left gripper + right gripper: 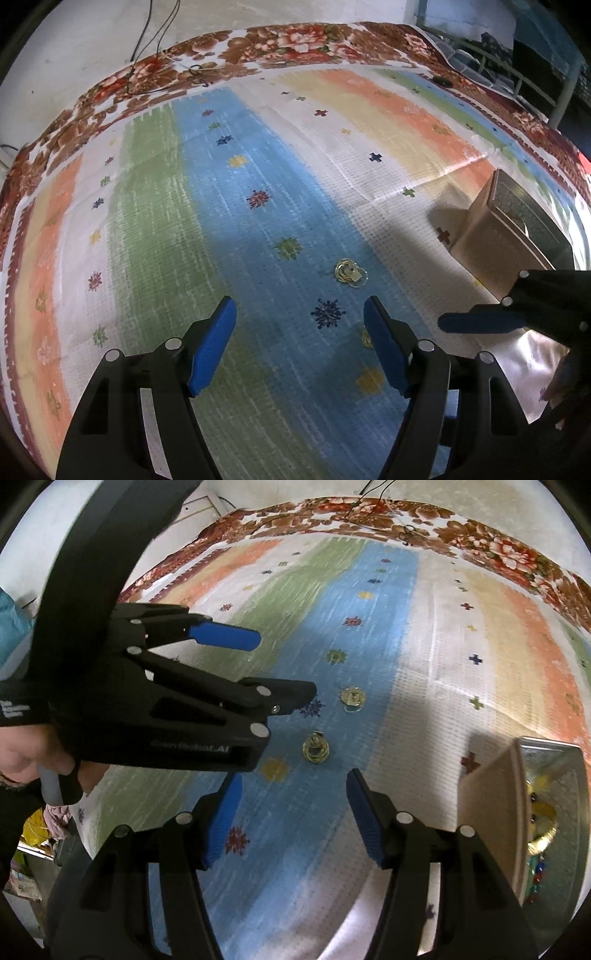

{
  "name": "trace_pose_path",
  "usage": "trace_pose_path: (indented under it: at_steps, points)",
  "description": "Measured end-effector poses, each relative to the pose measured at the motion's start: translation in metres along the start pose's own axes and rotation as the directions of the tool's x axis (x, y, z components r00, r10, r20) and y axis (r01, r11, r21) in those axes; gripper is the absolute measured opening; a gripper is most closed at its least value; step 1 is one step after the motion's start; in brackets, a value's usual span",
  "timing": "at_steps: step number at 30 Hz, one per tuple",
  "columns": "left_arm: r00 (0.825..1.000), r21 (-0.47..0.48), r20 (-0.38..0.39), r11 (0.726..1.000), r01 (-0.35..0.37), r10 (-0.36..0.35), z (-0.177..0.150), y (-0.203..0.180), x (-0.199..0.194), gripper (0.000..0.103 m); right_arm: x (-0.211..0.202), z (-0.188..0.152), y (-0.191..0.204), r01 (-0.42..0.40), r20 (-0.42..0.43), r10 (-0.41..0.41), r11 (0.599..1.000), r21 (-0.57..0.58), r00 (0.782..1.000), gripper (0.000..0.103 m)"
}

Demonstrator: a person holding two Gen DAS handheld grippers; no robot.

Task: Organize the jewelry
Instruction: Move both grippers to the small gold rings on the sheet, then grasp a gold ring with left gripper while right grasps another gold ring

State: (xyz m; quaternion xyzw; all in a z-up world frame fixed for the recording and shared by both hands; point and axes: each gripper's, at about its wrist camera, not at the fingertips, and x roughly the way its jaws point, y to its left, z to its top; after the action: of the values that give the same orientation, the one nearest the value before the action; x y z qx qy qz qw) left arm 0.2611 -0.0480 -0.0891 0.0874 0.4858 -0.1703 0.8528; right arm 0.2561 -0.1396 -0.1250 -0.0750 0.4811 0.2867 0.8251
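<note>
Two gold earrings lie on the blue stripe of the cloth. The far earring sits just ahead of my left gripper, which is open and empty. The near earring lies just ahead of my right gripper, also open and empty; in the left wrist view it peeks out beside my right finger. The left gripper reaches in from the left in the right wrist view. The right gripper's blue fingertip enters from the right in the left wrist view.
An open tan jewelry box stands at the right, with gold and beaded pieces inside. The striped cloth covers a floral-edged bed. Black cables hang on the wall behind.
</note>
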Motion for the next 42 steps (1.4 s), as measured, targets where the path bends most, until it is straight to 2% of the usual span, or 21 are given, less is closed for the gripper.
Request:
trace_pose_path:
  at_steps: [9,12,19,21,26,33,39,42]
  points:
    - [1.000,0.003,-0.018,1.000,0.008,-0.008,-0.004,0.008,0.015,0.069,0.025,0.009,-0.002,0.002,-0.015,-0.002,1.000,-0.002,1.000,0.059]
    - [1.000,0.042,-0.019,0.999,0.011,-0.010,-0.003,0.005,0.018,0.064,0.031,0.011,-0.003,-0.007,-0.017,0.007,1.000,-0.001,1.000,0.059]
    - [0.994,0.185,-0.007,0.977,0.110,-0.111,0.002,-0.016,0.020,0.064,0.035,0.013,-0.004,-0.024,-0.009,0.024,1.000,0.004,1.000,0.059]
    - [0.992,0.201,-0.006,0.972,0.121,-0.122,0.004,-0.019,0.023,0.065,0.035,0.012,-0.005,-0.034,-0.009,0.034,0.999,0.005,0.999,0.060]
    - [0.990,0.215,-0.021,0.966,0.143,-0.141,0.009,-0.022,0.031,0.065,0.034,0.010,-0.011,-0.069,-0.005,0.069,0.997,0.017,0.998,0.059]
    - [0.978,0.165,-0.031,0.964,0.208,-0.205,0.013,-0.016,0.041,0.063,0.034,0.008,-0.012,-0.078,-0.003,0.078,0.997,0.021,0.997,0.059]
    - [0.975,0.202,-0.011,0.954,0.220,-0.223,0.011,-0.018,0.045,0.063,0.033,0.007,-0.016,-0.105,0.011,0.105,0.993,0.045,0.994,0.060]
    - [0.979,0.219,-0.001,0.955,0.200,-0.205,0.011,-0.017,0.048,0.053,0.033,0.007,-0.019,-0.111,0.011,0.111,0.992,0.055,0.994,0.058]
